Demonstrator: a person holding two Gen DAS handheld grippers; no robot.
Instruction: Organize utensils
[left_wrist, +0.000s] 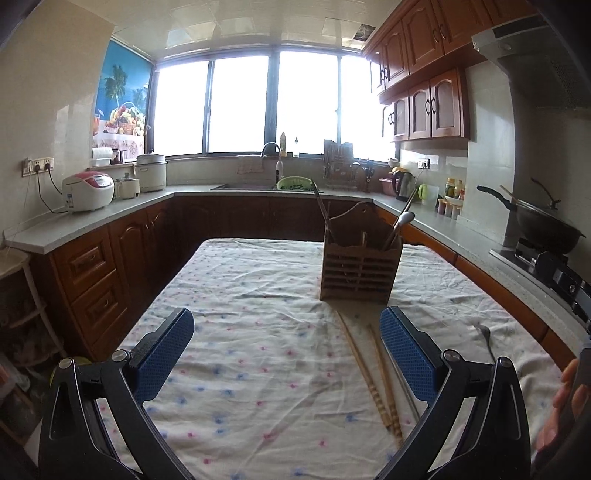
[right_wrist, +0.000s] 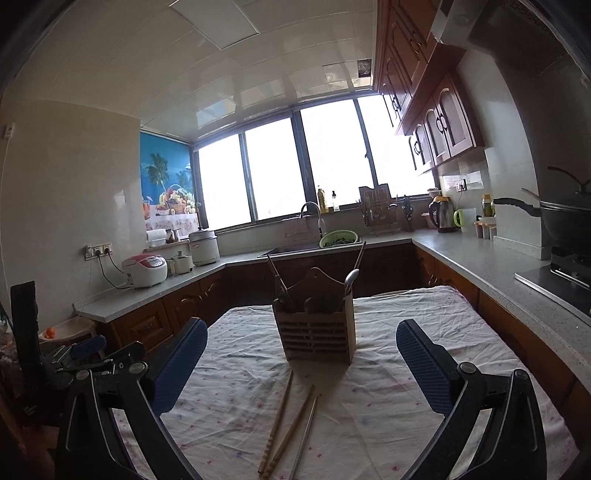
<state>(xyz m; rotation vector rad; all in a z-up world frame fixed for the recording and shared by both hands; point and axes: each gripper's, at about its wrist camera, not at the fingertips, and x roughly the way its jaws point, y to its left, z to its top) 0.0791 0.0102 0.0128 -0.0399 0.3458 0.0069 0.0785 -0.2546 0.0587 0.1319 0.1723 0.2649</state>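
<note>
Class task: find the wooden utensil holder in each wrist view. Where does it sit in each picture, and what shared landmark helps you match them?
Left wrist view: the wooden utensil holder stands right of centre on the tablecloth.
Right wrist view: the holder stands near the middle.
Shared landmark: the green colander by the sink, behind the holder.

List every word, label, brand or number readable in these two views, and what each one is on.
No text can be read in either view.
Rice cooker control panel: print too small.
Condiment bottles by the stove: labels blurred.
Poster beside the window: a picture only, no words legible.
</note>
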